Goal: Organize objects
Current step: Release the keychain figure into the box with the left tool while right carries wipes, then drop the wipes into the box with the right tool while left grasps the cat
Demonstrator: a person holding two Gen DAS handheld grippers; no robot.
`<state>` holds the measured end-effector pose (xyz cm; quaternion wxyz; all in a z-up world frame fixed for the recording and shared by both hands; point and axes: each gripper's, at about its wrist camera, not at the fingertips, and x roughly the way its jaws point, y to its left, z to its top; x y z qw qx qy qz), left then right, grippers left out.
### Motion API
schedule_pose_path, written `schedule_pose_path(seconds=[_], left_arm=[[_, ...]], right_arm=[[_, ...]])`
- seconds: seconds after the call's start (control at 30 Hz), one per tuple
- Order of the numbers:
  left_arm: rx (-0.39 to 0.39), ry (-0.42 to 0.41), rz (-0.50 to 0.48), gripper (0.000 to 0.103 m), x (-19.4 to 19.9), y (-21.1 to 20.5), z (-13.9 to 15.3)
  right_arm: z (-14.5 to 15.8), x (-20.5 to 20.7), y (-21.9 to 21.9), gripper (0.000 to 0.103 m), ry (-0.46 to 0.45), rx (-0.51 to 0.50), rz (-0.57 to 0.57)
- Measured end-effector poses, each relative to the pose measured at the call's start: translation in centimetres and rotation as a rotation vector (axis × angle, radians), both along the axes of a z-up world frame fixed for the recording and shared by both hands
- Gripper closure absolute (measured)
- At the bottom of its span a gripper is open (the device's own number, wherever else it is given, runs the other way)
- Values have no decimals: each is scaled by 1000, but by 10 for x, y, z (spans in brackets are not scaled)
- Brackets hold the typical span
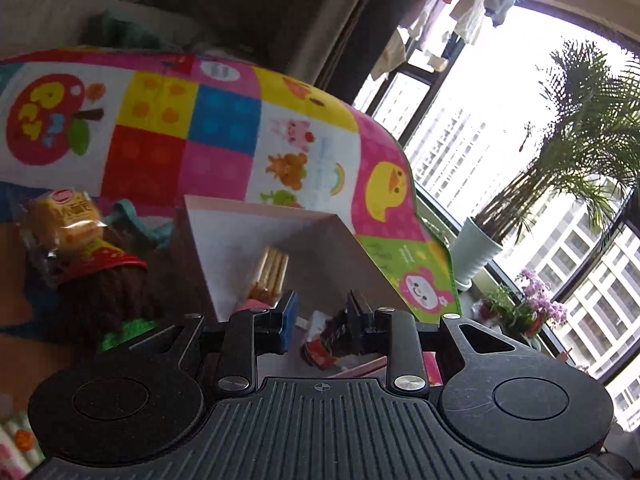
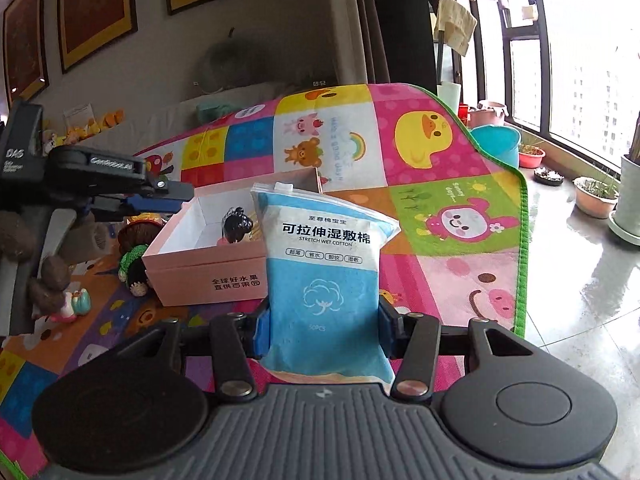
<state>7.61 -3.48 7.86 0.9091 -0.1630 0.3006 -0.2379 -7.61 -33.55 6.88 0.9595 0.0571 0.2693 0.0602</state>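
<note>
A pink cardboard box stands open on the colourful play mat. A black figure and a pack of biscuit sticks lie in it. My right gripper is shut on a blue bag of stretch wet cotton, held upright in front of the box. My left gripper is open and empty, just above the box's near edge, over a red and dark snack packet. It also shows in the right wrist view, at the box's left side.
A brown doll with a wrapped small bread on it lies left of the box. The play mat rises behind the box. Flower pots and a blue basin stand by the window on the right.
</note>
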Motion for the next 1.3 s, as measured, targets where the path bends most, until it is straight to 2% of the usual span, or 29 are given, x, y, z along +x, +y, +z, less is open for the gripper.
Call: schedule_pose_path(seconds=[0.1, 0.2, 0.37, 0.47, 0.5, 0.53, 0.6, 0.67, 0.7, 0.73, 0.83, 0.9, 0.97, 1.03, 1.13, 1.3], left_arm=[[104, -70, 19, 73, -38, 18, 4], [221, -124, 23, 73, -78, 31, -5], [299, -98, -18, 73, -122, 45, -28], [346, -88, -39, 73, -138, 47, -37], [366, -98, -34, 73, -141, 48, -39], [384, -124, -15, 72, -145, 50, -37], [398, -192, 63, 71, -153, 61, -29], [394, -231, 146, 71, -153, 78, -20], [398, -233, 161, 72, -149, 86, -17], [418, -224, 154, 71, -144, 91, -17], [505, -178, 120, 71, -125, 99, -24], [504, -144, 102, 71, -112, 104, -31], [471, -108, 82, 71, -98, 111, -36], [465, -70, 83, 71, -83, 115, -43], [481, -67, 65, 66, -72, 117, -47], [481, -35, 49, 61, -62, 116, -47]], right_arm=[[9, 16, 7, 53, -18, 16, 15], [25, 42, 17, 53, -39, 46, 49], [48, 109, 46, 53, -24, 75, 92], [48, 160, 64, 52, 31, 69, 80], [44, 175, 70, 48, 63, 62, 84], [39, 187, 75, 37, 99, 57, 82], [28, 196, 83, 33, 153, 56, 61], [22, 185, 90, 30, 163, 47, 87], [20, 175, 92, 24, 153, 31, 93], [19, 162, 95, 19, 138, 8, 97], [16, 124, 98, 16, 103, -64, 133], [13, 98, 97, 13, 98, -97, 159], [8, 73, 93, 8, 98, -119, 185], [4, 49, 87, 2, 107, -101, 218], [2, 18, 79, 0, 107, -46, 294], [-6, -10, 87, 0, 120, -45, 376]])
